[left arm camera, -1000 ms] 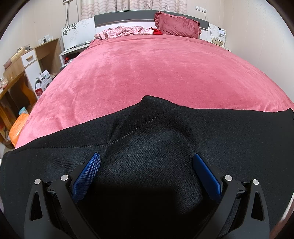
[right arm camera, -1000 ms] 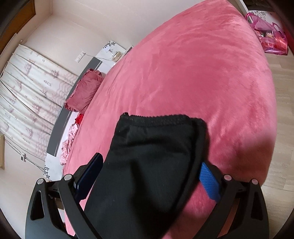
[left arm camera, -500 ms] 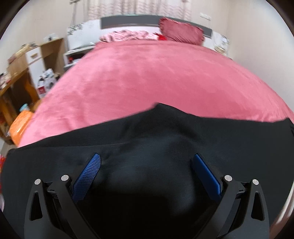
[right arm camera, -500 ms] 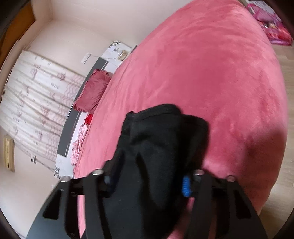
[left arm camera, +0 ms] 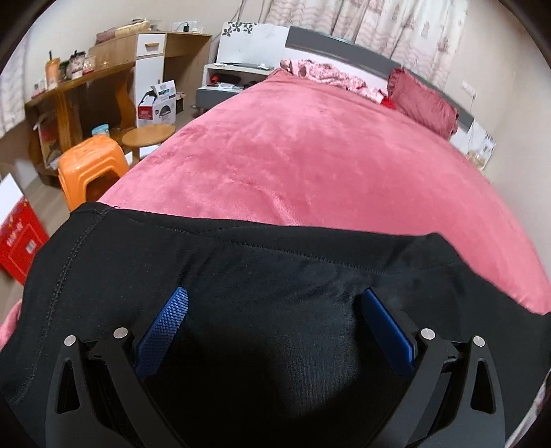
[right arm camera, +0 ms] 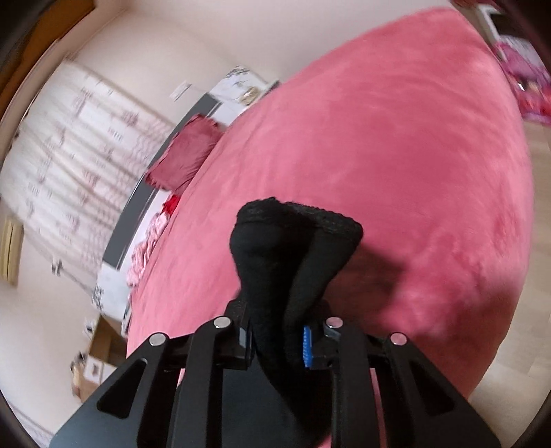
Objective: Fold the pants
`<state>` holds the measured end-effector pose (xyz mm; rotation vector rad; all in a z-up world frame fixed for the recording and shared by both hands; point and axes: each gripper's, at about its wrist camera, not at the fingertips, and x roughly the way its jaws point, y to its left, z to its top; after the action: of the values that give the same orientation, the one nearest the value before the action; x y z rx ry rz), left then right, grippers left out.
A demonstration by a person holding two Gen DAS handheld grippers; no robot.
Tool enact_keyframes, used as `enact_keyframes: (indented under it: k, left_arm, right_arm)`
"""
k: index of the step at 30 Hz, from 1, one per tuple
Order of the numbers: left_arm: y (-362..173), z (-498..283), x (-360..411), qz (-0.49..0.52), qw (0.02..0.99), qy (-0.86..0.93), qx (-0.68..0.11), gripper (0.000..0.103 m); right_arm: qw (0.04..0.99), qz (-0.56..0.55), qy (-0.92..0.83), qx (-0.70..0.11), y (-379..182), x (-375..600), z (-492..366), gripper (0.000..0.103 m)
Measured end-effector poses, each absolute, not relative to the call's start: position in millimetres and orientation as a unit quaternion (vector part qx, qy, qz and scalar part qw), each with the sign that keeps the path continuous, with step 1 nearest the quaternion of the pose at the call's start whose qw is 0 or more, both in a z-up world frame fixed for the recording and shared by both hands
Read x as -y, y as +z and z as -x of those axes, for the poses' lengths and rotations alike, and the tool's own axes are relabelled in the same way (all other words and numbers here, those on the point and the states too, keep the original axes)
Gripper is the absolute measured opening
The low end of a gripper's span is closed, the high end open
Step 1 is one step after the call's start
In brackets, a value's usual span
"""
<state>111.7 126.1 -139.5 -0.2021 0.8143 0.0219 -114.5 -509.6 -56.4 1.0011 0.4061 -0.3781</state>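
Nearest the lens, the right gripper (right arm camera: 279, 339) has just been closing and now pinches a bunched end of the black pants (right arm camera: 292, 255), the cloth gathered tight between its blue pads and lifted off the cover. The left gripper (left arm camera: 273, 331) stands wide apart above a flat spread of the same pants (left arm camera: 241, 275), its pads (left arm camera: 162, 331) clear of the cloth and gripping nothing. The garment lies across the near edge of a bed with a pink plush cover (left arm camera: 310, 155). Beside the bed stand an orange plastic stool (left arm camera: 91, 165) and a round wooden stool (left arm camera: 148, 132). Farther back are a wooden desk (left arm camera: 86, 79), a dark red pillow (left arm camera: 425, 103), a grey headboard (left arm camera: 344, 48) and patterned curtains (left arm camera: 378, 27).
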Motion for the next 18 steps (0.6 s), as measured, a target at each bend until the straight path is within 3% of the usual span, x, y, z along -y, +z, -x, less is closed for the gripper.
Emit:
enact_keyframes:
  k: [12,18]
  left_arm:
    - [-141,-107,-124,0.084,0.914,0.017,-0.397,0.1]
    - [-140,-107,-124,0.083,0.914,0.016,-0.397,0.1]
  right_arm:
    - [0.929,-0.325,-0.04,-0.17,63,383,70,0.019]
    - [0.958,-0.21,0.012,-0.195,75,289,46,0.019]
